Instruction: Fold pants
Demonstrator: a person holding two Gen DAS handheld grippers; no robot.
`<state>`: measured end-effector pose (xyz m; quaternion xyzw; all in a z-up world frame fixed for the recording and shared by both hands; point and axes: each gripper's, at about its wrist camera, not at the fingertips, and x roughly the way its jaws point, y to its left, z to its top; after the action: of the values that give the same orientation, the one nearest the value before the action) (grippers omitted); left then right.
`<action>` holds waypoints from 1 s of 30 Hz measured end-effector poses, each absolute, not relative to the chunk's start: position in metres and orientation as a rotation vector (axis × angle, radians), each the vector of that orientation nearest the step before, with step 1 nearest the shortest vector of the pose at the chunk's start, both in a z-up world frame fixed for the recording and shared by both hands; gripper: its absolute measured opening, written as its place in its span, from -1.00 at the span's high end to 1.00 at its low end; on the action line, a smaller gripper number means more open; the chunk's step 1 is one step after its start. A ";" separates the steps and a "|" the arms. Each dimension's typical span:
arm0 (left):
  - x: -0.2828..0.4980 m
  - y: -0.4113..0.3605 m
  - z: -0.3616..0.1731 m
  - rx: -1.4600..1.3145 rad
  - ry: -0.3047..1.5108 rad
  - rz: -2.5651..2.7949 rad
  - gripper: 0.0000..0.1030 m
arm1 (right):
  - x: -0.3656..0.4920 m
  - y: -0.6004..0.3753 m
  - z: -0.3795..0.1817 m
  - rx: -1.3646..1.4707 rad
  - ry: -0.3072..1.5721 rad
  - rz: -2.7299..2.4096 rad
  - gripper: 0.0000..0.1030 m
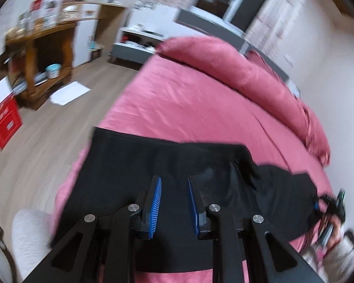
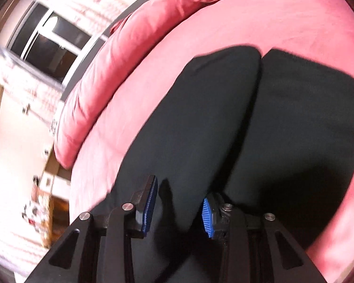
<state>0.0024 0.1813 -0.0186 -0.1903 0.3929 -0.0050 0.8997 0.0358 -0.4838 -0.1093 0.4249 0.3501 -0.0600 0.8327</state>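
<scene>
Lying flat across the near part of the pink bed (image 1: 188, 108), the black pants (image 1: 177, 165) reach its left edge, where wooden floor (image 1: 35, 155) opens wide. The left gripper (image 1: 174, 184) hangs over them, jaws parted, nothing between the blue pads. The right gripper (image 2: 180, 194) stands likewise open above the two legs. A pink pillow (image 1: 224, 66) bounds the far side; a red box (image 1: 4, 122) and wooden shelf (image 1: 49, 54) stand well apart.
</scene>
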 end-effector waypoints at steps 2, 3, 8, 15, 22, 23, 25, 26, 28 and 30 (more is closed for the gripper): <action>0.012 0.161 -0.025 -0.346 0.848 -0.041 0.57 | 0.050 -0.484 -0.103 0.911 0.726 -0.151 0.30; 0.016 0.152 -0.028 -0.329 0.862 -0.056 0.57 | 0.053 -0.491 -0.102 0.913 0.718 -0.159 0.30; 0.033 0.108 -0.036 -0.268 0.906 -0.156 0.56 | 0.066 -0.517 -0.104 0.920 0.710 -0.213 0.31; 0.058 0.071 -0.070 -0.212 1.046 -0.183 0.47 | 0.071 -0.518 -0.098 0.844 0.726 -0.229 0.78; 0.060 0.053 -0.082 -0.153 1.067 -0.172 0.35 | 0.078 -0.495 -0.073 0.686 0.724 -0.212 0.79; 0.058 0.052 -0.082 -0.151 1.066 -0.171 0.35 | 0.077 -0.493 -0.070 0.669 0.723 -0.214 0.79; 0.057 0.052 -0.082 -0.154 1.067 -0.173 0.34 | 0.070 -0.491 -0.062 0.640 0.719 -0.219 0.79; 0.057 0.054 -0.082 -0.156 1.067 -0.174 0.34 | 0.066 -0.490 -0.059 0.626 0.715 -0.226 0.79; 0.055 0.055 -0.082 -0.166 1.067 -0.177 0.34 | 0.055 -0.488 -0.052 0.599 0.708 -0.240 0.79; 0.053 0.057 -0.082 -0.177 1.065 -0.180 0.34 | 0.044 -0.486 -0.049 0.570 0.709 -0.250 0.79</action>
<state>0.0532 0.0573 -0.0817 -0.0841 0.5061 -0.0856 0.8541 0.0443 -0.4855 -0.0492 0.2744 0.3414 -0.1205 0.8909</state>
